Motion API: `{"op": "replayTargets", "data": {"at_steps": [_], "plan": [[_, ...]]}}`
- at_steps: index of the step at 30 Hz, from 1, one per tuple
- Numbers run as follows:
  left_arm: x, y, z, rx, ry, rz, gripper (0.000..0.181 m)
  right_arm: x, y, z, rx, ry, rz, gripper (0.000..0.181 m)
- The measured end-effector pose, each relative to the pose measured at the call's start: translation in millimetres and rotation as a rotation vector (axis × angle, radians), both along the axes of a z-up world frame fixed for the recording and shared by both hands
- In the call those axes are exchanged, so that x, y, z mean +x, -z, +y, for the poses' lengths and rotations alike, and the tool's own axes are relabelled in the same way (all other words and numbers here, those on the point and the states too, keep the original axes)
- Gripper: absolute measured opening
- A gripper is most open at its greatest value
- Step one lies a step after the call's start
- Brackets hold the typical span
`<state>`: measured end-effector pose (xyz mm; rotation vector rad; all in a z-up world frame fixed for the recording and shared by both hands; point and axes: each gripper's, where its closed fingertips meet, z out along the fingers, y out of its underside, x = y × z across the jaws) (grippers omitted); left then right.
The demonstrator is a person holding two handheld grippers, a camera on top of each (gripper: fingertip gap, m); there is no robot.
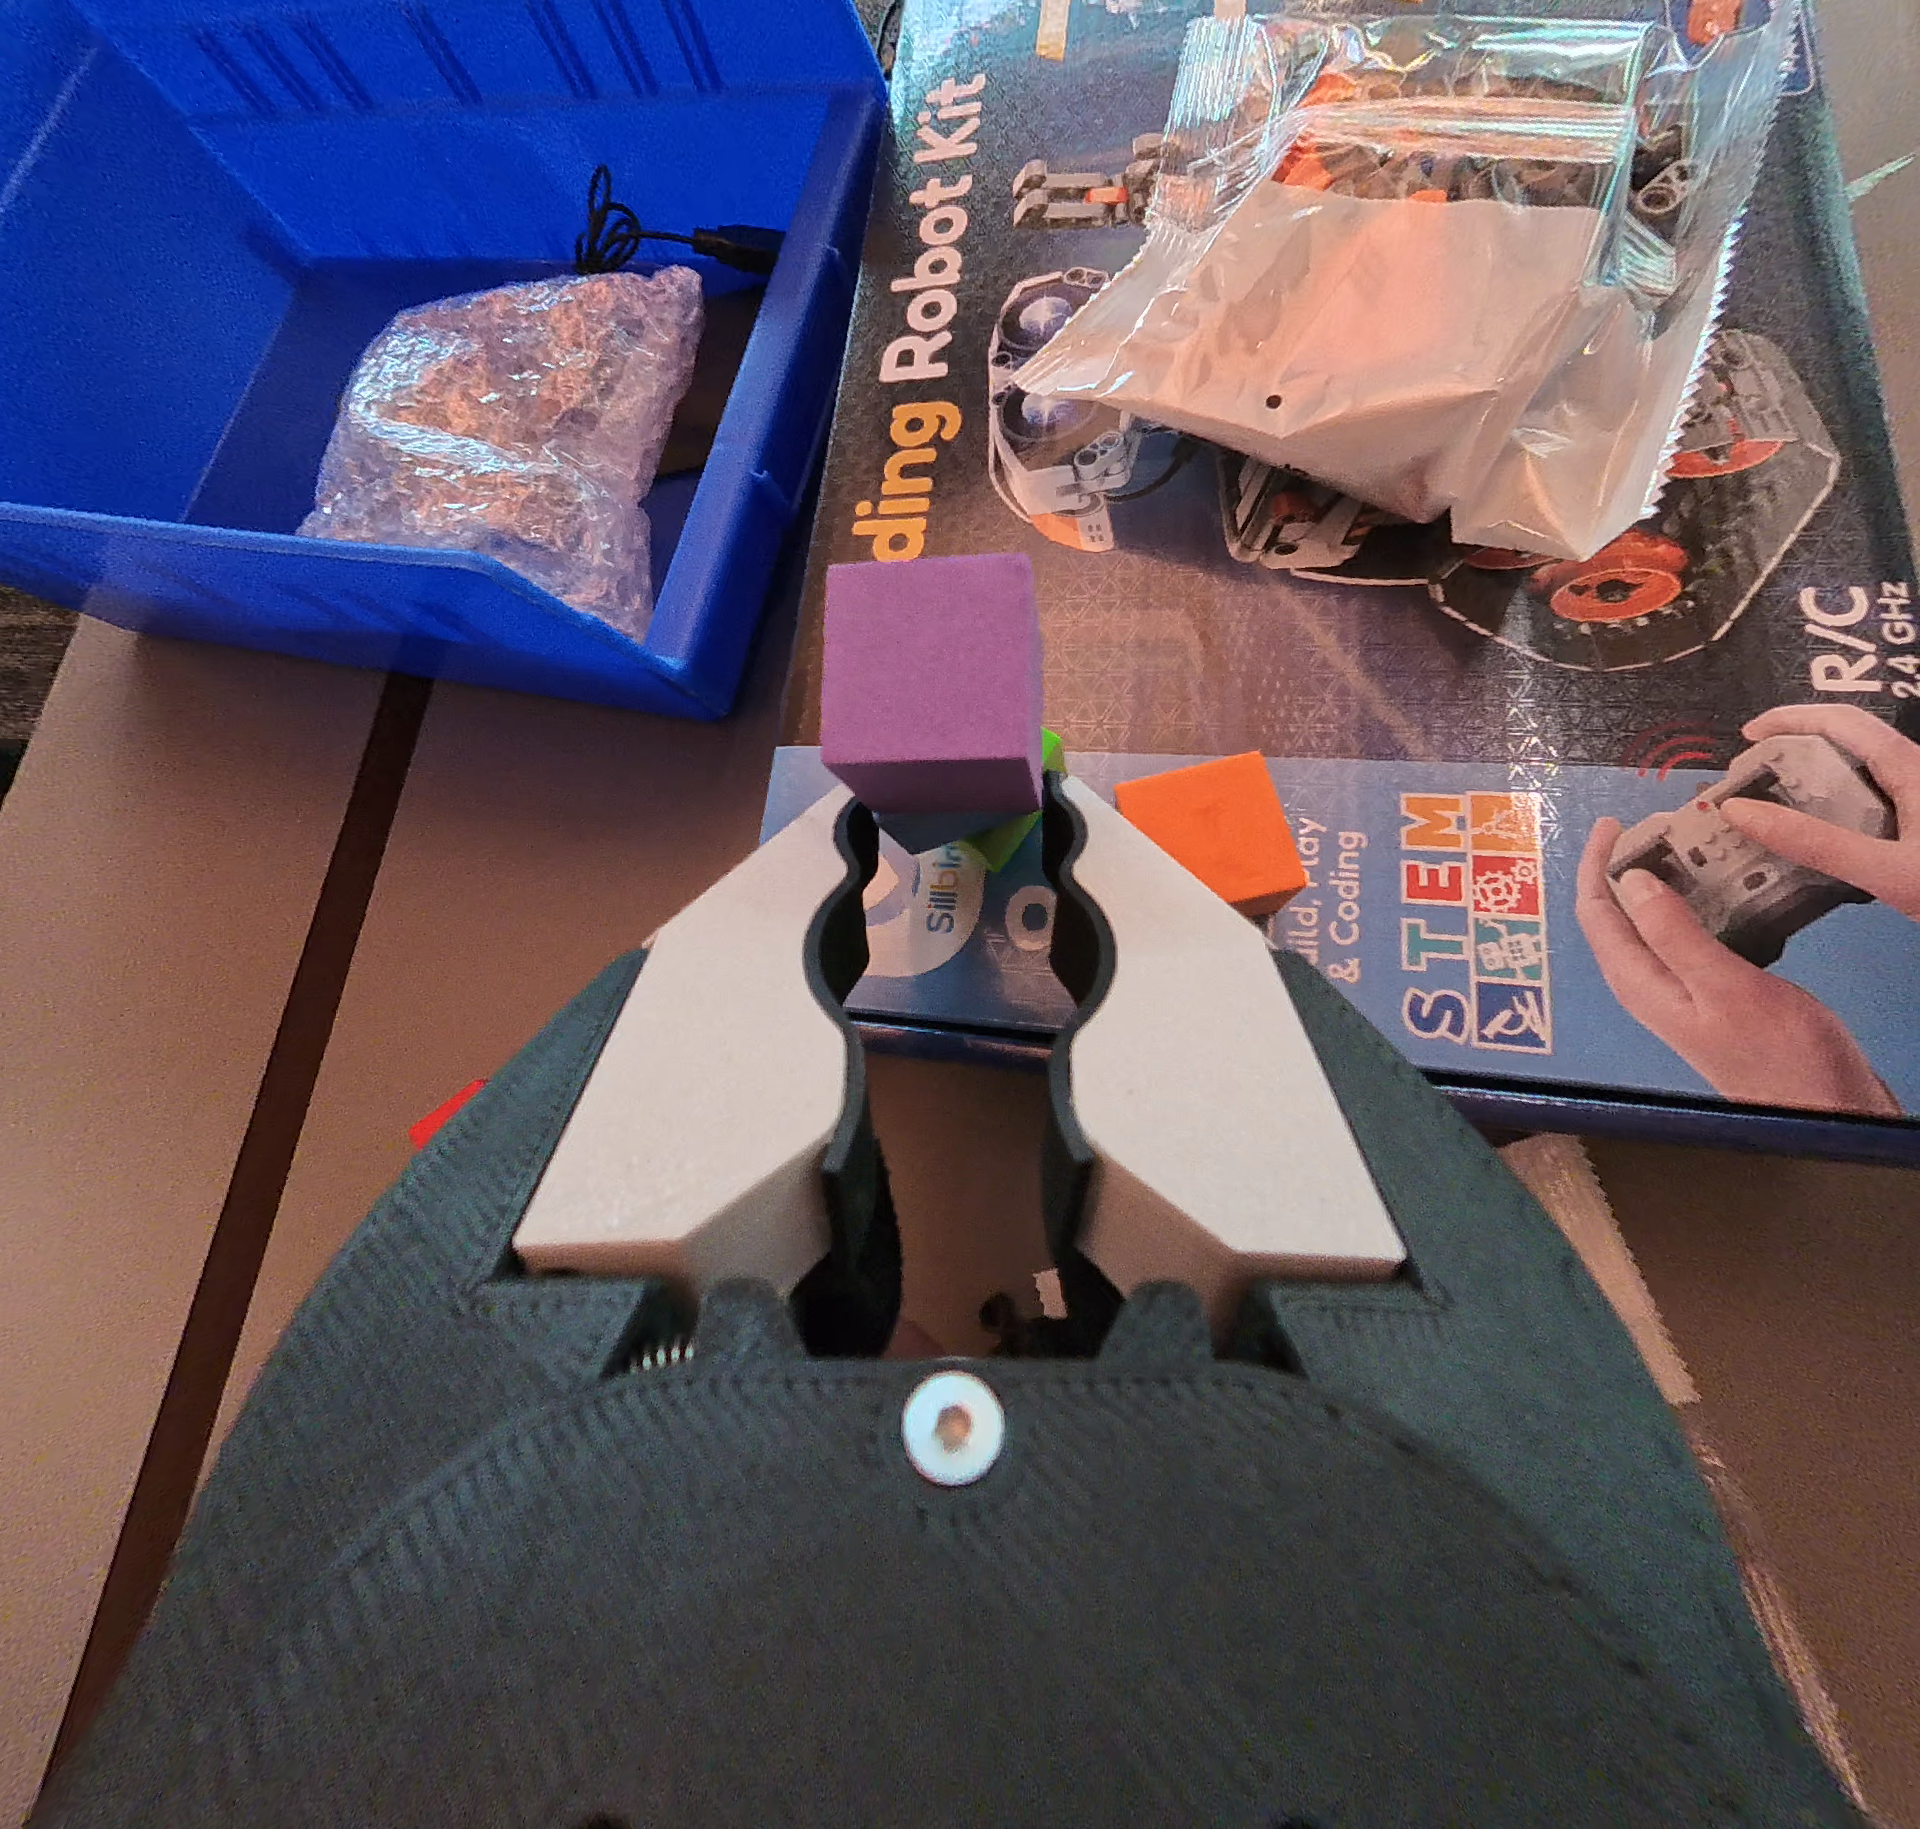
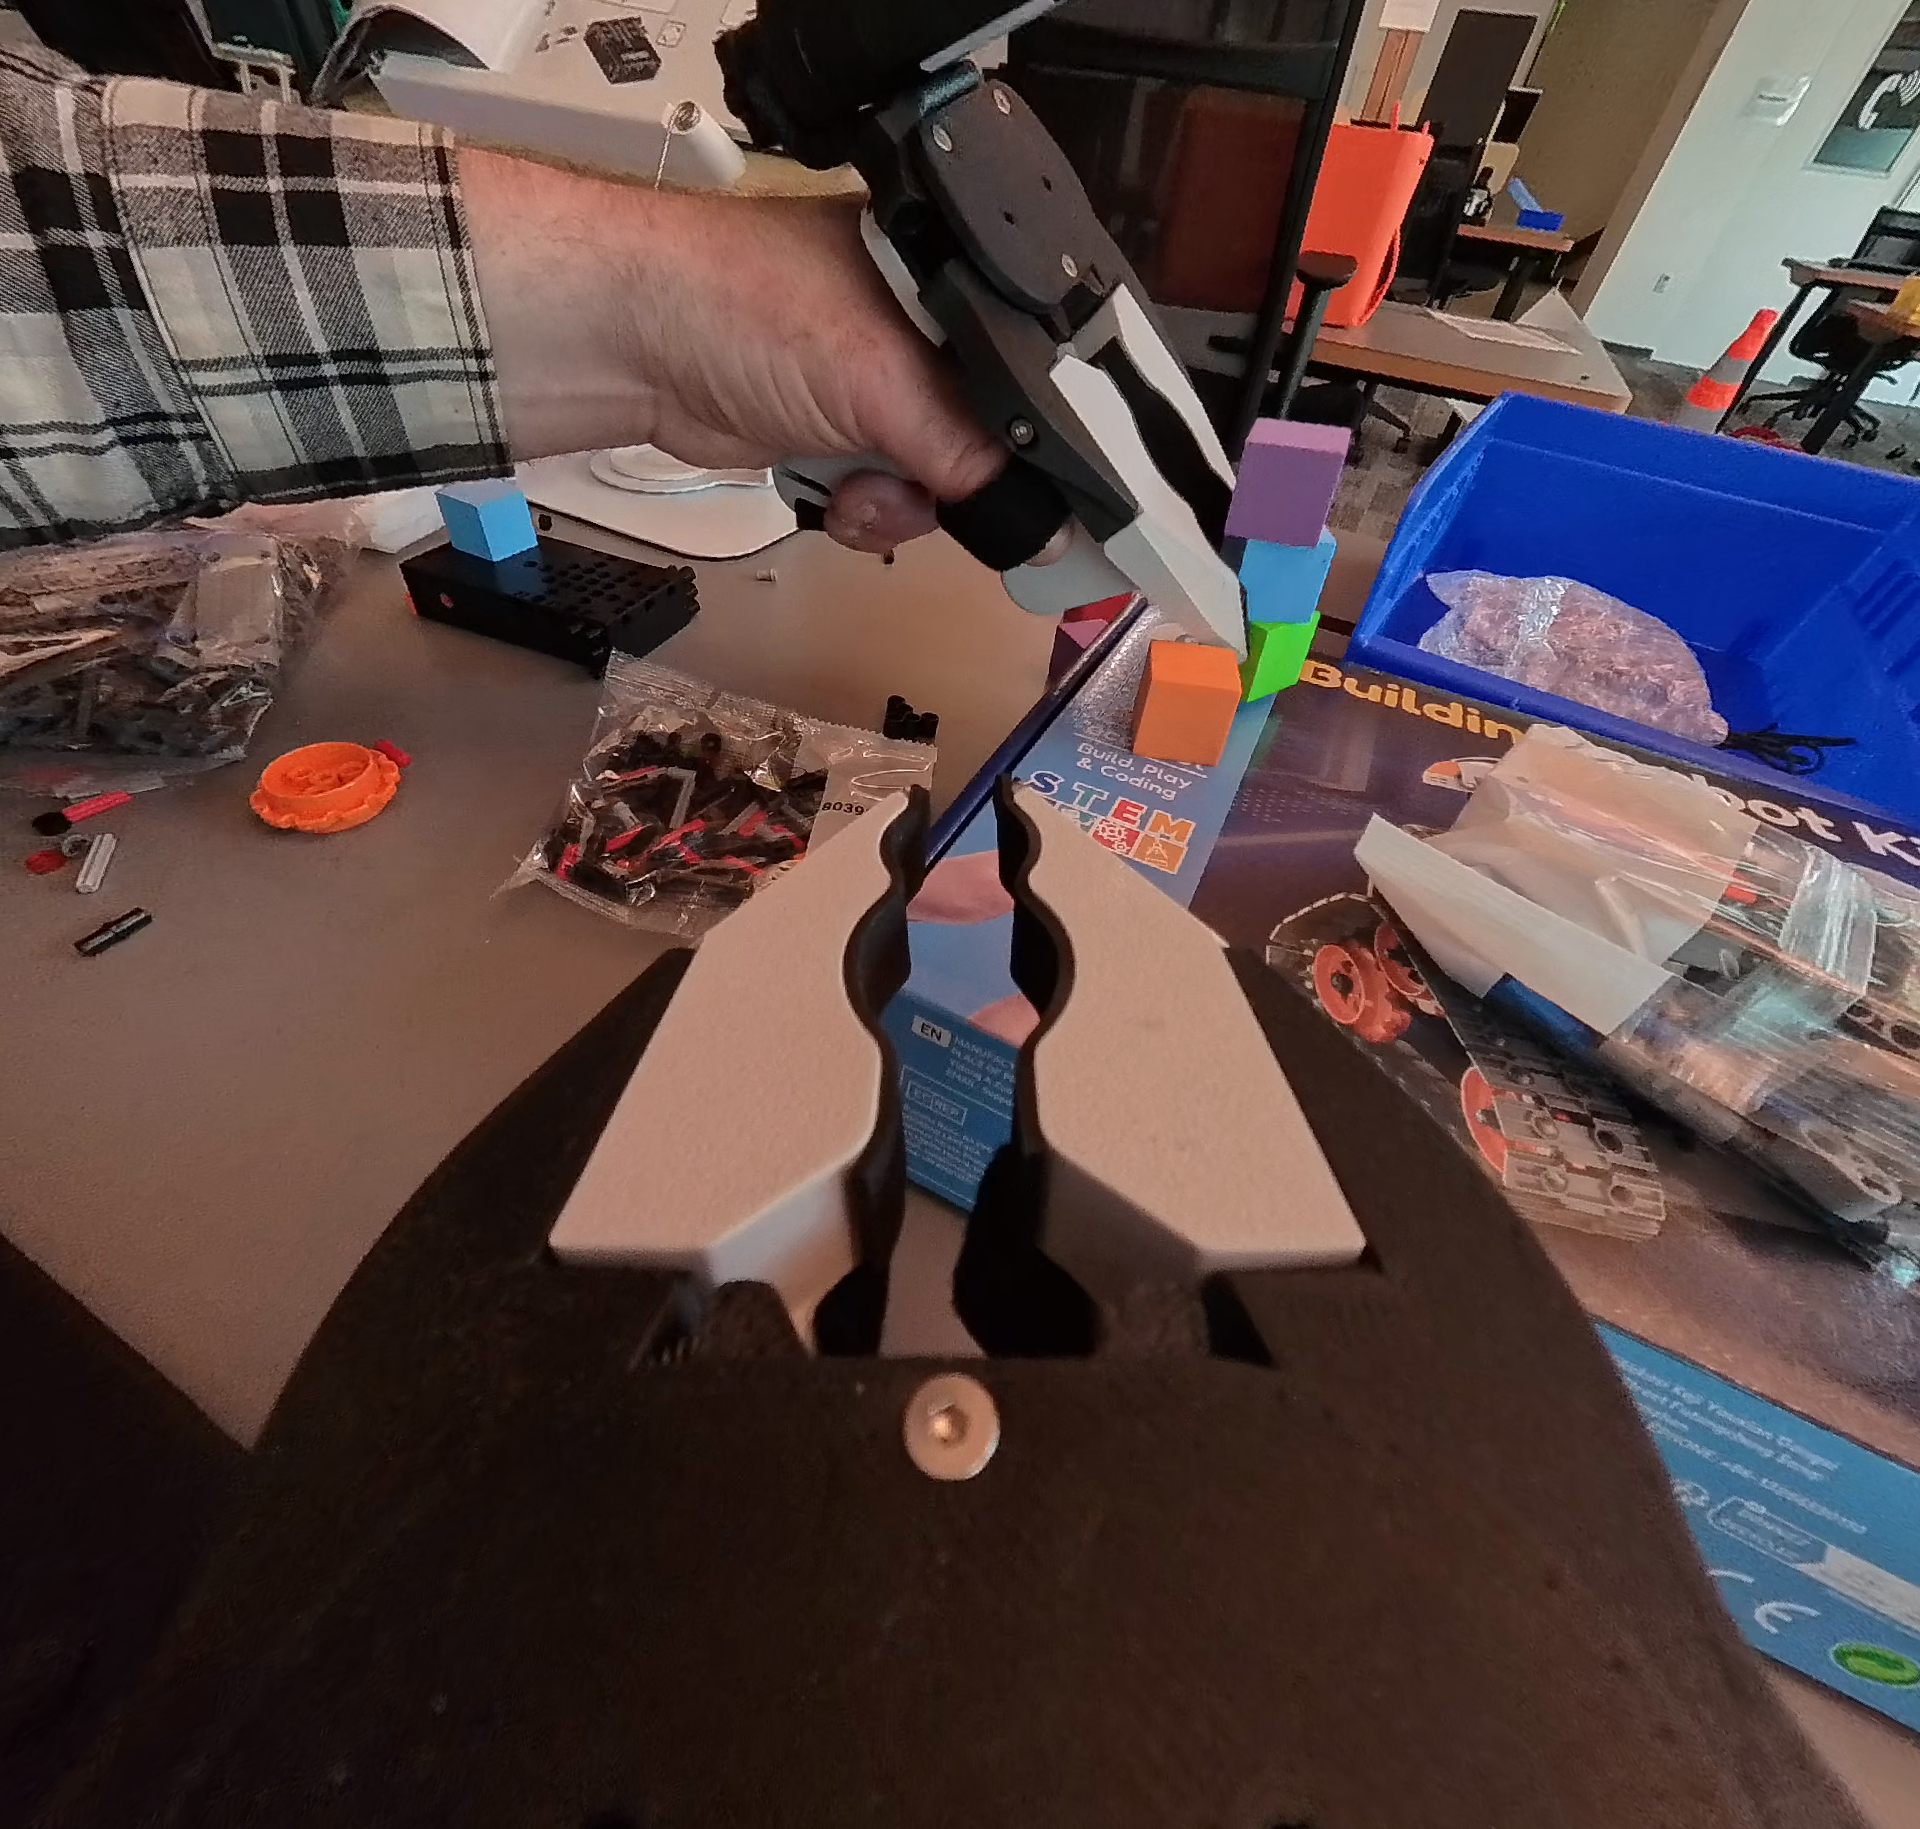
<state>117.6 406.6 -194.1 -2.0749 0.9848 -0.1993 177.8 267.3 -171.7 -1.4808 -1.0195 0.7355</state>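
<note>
Left hand-held gripper (image 1: 951, 792): jaws parted to a narrow gap, holding nothing, tips just beside the base of a 3-cube stack at frame centre. In the right wrist view its tips (image 2: 1226, 626) sit between the orange cube (image 2: 1184, 699) and the green cube (image 2: 1278, 652); whether they touch either cannot be told. Stack order, top down: purple cube (image 1: 930, 678), blue cube (image 1: 925, 829), green cube. The orange cube stands alone on the toy kit box (image 1: 1247, 657), right of the stack. A clear plastic bag (image 1: 1382, 325) lies on the box, upper right. A blue bin (image 1: 416, 117), upper left, contains a bubble-wrapped bundle (image 1: 509, 429) and a black cable (image 1: 644, 236).

Right hand-held gripper (image 2: 961, 823): jaws at a narrow gap, empty, above the box's near edge. The tabletop (image 2: 312, 1000), left, carries a parts bag (image 2: 707, 803) and an orange wheel hub (image 2: 324, 787).
</note>
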Motion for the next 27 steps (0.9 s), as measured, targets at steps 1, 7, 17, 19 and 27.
{"op": "replayTargets", "data": {"at_steps": [1, 7, 17, 19, 27], "plan": [[-1, -3, 0, 0.004, -0.002, -0.004, 0.03, 0, 0, 0, 0.0, 0.0, -0.001, 0.012], [2, -30, -18, -0.01, 0.037, -0.016, 0.03, -1, 0, -1, 0.001, -0.003, -0.004, 0.011], [19, -27, -43, -0.045, 0.098, 0.04, 0.03, -1, 1, -2, 0.003, -0.004, -0.008, 0.011], [19, -23, -40, -0.05, 0.087, 0.034, 0.03, -1, 1, -2, 0.006, -0.002, -0.01, 0.011], [17, -21, -39, -0.059, 0.083, 0.021, 0.036, -1, 0, -2, 0.002, -0.006, -0.004, 0.012]]}}
